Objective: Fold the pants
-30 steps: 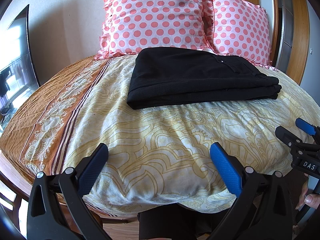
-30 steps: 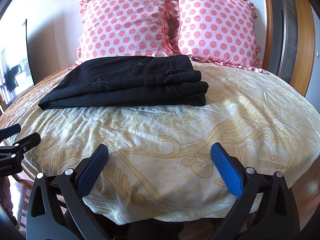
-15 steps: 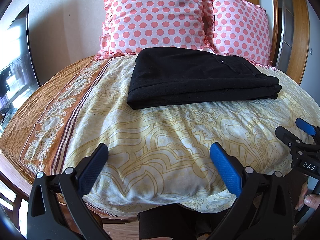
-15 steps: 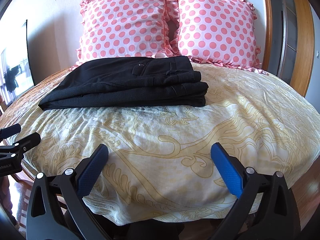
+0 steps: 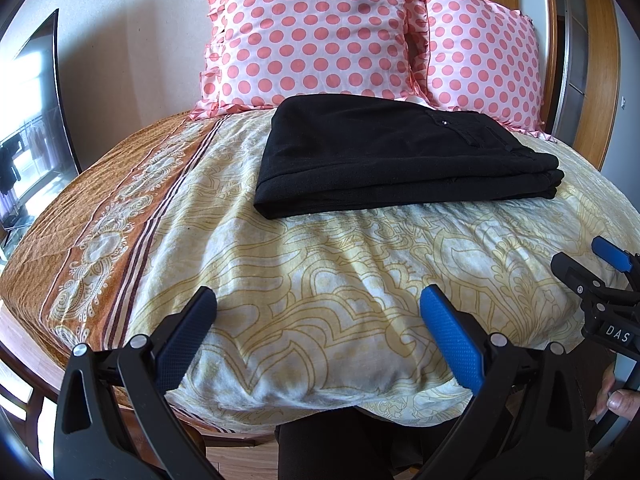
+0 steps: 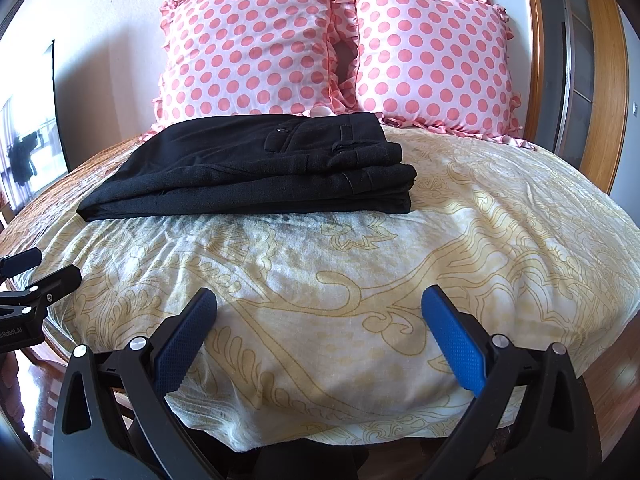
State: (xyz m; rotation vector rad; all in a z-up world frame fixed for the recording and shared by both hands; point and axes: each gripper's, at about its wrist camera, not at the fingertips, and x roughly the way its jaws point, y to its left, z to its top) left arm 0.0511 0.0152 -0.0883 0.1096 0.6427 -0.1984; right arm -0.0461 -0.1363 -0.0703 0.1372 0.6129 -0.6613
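1. We see nothing changed from the earlier frames: both views match them, with no shift in cloth or grippers.
2. Our left gripper (image 5: pixel 318 304) stays at the near edge of the bed (image 5: pixel 320 280), its fingers spread wide with nothing between them.
3. The pants (image 5: pixel 392 156) stay put, folded into a stacked black bundle at the far side of the bed, just in front of the two dotted pillows (image 5: pixel 316 36), well apart from both grippers.
4. Our right gripper (image 6: pixel 320 306) also stays at the near edge, fingers spread wide and empty; in the left view it shows at the right border.
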